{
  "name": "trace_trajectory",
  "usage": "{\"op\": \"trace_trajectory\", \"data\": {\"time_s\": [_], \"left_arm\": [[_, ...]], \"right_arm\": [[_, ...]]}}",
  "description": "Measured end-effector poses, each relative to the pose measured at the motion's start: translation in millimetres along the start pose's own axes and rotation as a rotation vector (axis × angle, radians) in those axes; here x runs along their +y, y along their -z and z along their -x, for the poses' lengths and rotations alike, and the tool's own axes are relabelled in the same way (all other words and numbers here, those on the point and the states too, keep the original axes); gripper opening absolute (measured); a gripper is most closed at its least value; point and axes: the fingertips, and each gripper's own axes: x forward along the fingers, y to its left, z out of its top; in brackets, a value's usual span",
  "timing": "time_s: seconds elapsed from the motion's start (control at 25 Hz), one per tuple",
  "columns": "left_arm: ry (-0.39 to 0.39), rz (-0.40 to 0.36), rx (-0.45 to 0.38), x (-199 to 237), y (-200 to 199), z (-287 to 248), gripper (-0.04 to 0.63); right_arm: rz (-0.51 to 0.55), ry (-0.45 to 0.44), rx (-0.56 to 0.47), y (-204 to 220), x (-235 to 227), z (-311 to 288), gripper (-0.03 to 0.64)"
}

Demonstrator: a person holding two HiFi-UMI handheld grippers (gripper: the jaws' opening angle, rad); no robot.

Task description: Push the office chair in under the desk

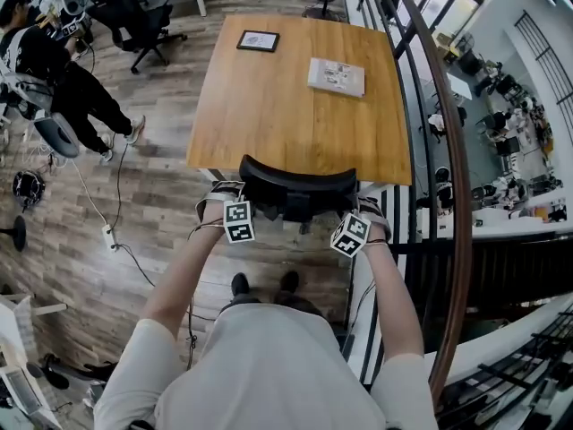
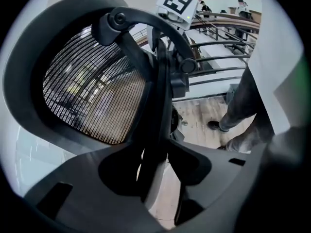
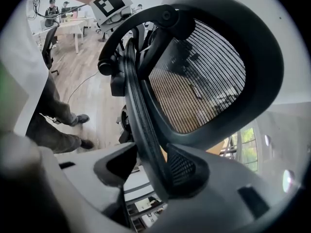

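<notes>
the office chair (image 1: 297,189) stands at the near edge of the desk (image 1: 269,106), in the lower centre of the head view. only its curved black top shows there, overlapping the desk's edge; the seat cannot be seen. the desk top is a smooth rectangle of warm, grained wood on pale legs.

the left gripper (image 1: 246,211) and the right gripper (image 1: 347,224) sit at the two ends of the chair's top, each with its black-and-white marker cube turned up. the head view does not show the jaws, but the gripper views do. in the left gripper view the grey, matte jaws are clenched on the thin dark rim of the backrest. in the right gripper view the jaws likewise grasp the rim, one pad against the weave. both views also show what the head view hides: a taut, fine black mesh (image 2: 92,91) stretched in a thick rounded plastic hoop, braced by a curved black bar with round pivots (the wood of the desk glows brown through the mesh in the right gripper view).

on the desk lie a dark-framed card (image 1: 258,40) and a flat white box (image 1: 337,76), well apart. a curved railing (image 1: 457,195) with a brown handrail runs down the right side, close to the desk. at upper left a seated person (image 1: 54,70) and a second chair (image 1: 143,16) stand on the plank floor (image 1: 152,195), with a power strip (image 1: 109,236) and its cable nearer the desk.
</notes>
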Motion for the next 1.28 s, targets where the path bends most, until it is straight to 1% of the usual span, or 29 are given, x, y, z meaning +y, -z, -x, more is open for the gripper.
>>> {"op": "trace_trajectory", "data": {"time_s": [0.12, 0.24, 0.32, 0.36, 0.4, 0.48, 0.64, 0.72, 0.8, 0.92, 1.0, 1.08, 1.16, 1.28], "left_arm": [[-0.005, 0.008, -0.004, 1.1, -1.0, -0.5, 0.168], [-0.010, 0.027, -0.006, 0.6, -1.5, -2.2, 0.183], [0.002, 0.062, -0.013, -3.4, -2.0, -1.9, 0.236], [0.006, 0.085, -0.021, -4.6, -2.4, -0.7, 0.266], [0.006, 0.105, -0.029, -5.0, -2.6, 1.4, 0.275], [-0.004, 0.125, -0.040, -5.4, -2.1, 7.6, 0.275], [-0.027, 0.123, -0.062, -7.9, -4.5, 25.9, 0.275], [-0.040, 0.143, -0.082, -5.9, -8.2, 38.2, 0.275], [-0.045, 0.202, -0.109, -2.6, -10.1, 51.4, 0.275], [-0.060, 0.355, -0.176, 5.8, -8.0, 71.4, 0.275], [-0.088, 0.443, -0.232, 13.0, -7.1, 87.5, 0.273], [-0.131, 0.484, -0.282, 19.4, -7.7, 104.6, 0.258], [-0.161, 0.498, -0.318, 22.5, -9.8, 120.2, 0.255], [-0.158, 0.536, -0.376, 26.6, -16.5, 141.5, 0.253]], "right_arm": [[0.002, 0.002, -0.017, 0.2, -0.3, 0.3, 0.183], [-0.021, 0.022, -0.031, 0.2, -0.4, -0.6, 0.191], [-0.050, 0.019, -0.036, -0.4, 1.6, -0.2, 0.203], [-0.064, 0.011, -0.040, -1.1, 2.5, 1.2, 0.220], [-0.074, 0.006, -0.045, -2.2, 2.9, 3.6, 0.230], [-0.082, 0.010, -0.055, -4.4, 2.0, 10.6, 0.238], [-0.105, 0.029, -0.076, -7.0, -0.8, 29.4, 0.238], [-0.131, 0.036, -0.093, -9.0, -4.0, 40.8, 0.238], [-0.173, 0.039, -0.118, -12.6, -7.0, 52.6, 0.238], [-0.266, 0.023, -0.172, -21.3, -8.7, 70.5, 0.238], [-0.324, 0.022, -0.204, -26.4, -10.4, 82.1, 0.238], [-0.375, 0.033, -0.237, -30.9, -12.8, 94.4, 0.238], [-0.433, 0.048, -0.286, -37.8, -18.5, 110.1, 0.238], [-0.555, 0.070, -0.386, -49.6, -33.1, 133.9, 0.238]]}}
